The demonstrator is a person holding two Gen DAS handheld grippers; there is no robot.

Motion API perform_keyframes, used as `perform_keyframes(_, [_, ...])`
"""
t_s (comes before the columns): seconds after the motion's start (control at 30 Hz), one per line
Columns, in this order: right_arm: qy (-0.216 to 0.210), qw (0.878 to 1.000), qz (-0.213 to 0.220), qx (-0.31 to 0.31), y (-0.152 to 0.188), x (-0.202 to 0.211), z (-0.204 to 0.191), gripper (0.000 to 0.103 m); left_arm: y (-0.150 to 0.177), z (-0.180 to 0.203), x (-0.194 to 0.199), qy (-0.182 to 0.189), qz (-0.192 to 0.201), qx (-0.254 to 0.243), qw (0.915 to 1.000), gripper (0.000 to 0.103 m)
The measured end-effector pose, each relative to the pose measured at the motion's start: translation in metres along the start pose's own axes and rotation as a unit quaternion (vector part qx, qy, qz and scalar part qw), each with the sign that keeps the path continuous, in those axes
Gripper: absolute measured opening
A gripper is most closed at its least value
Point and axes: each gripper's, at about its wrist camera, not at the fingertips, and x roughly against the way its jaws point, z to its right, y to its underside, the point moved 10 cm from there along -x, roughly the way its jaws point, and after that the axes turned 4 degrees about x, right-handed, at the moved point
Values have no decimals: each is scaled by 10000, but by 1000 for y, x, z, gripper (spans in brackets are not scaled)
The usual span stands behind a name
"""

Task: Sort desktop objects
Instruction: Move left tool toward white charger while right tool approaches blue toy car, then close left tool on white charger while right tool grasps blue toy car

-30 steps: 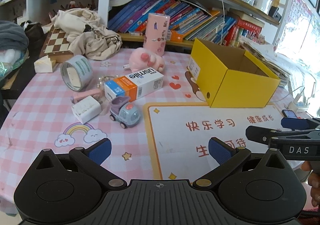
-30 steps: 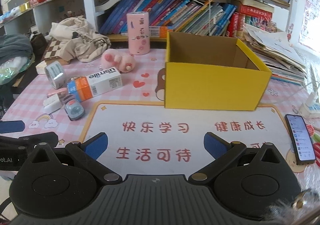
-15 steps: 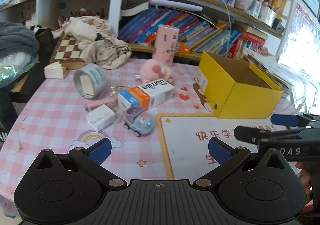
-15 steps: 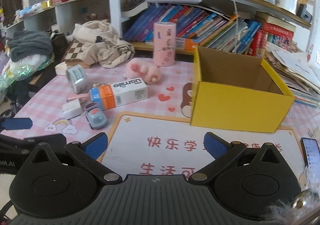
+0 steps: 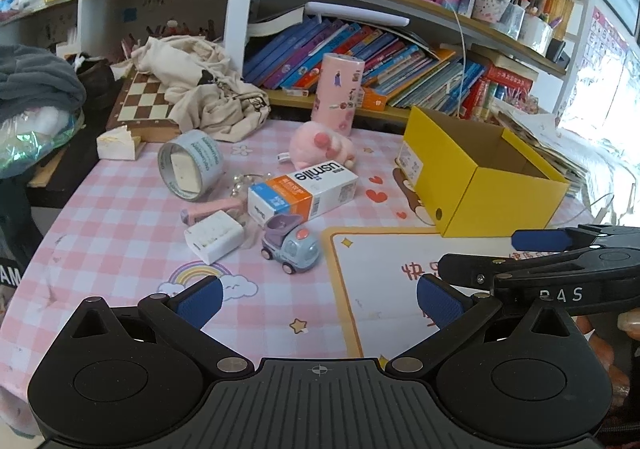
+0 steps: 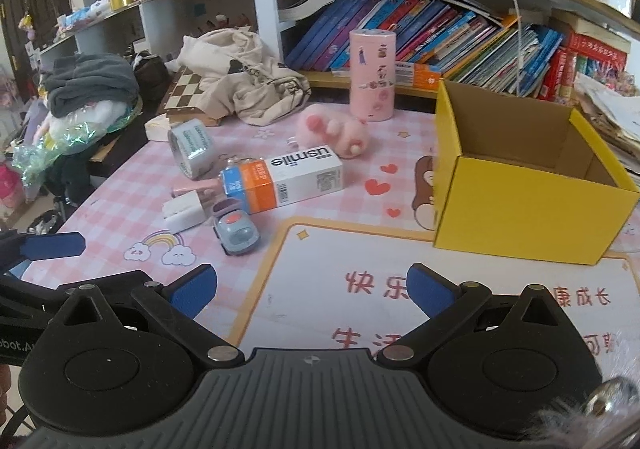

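An open yellow box stands empty on the right of the pink checked table. Left of it lie a white usmile carton, a small blue toy car, a white charger, a pink stick, a tape roll and a pink plush. My left gripper is open above the table's near edge, holding nothing. My right gripper is open too, over the white mat.
A tall pink cylinder stands at the back by a bookshelf. A chessboard under a beige cloth bag sits back left. A paper stack lies right of the box. A hand's fingers show at the right edge.
Both grippers have pulled back and swung left, so the toys and carton sit nearer the middle of each view. Both stayed open and nothing on the table moved.
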Motion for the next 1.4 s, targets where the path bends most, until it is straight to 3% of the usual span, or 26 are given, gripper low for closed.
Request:
perform_keyframes(0.1, [-116,9999,64,33,-4,-4,-4,98,-2,-11,-4,-119,-28,131,9998,103])
perform_keyframes(0.33, [-416,9990,-92,105,-11,-31,-13,62,-8,-43,-18,-554,-84,332,9979,103])
perform_keyframes(0.43, [-571,9980,-234,132,-15,-49,-19,57,-10,-54,-27,-673,-136,285,9972,102])
perform_keyframes(0.9, [-1084,9842,-725,1199,-19,-126,-60,50,-14,-93,-81,-913,-543,287,9939,95])
perform_keyframes(1.07, [-1197,9810,-834,1283,-19,-146,-63,50,-17,-105,-99,-1000,-602,268,9928,90])
perform_keyframes(1.4, [-1353,9775,-994,1281,-22,-175,-63,47,-20,-106,-136,-835,-842,44,9929,74])
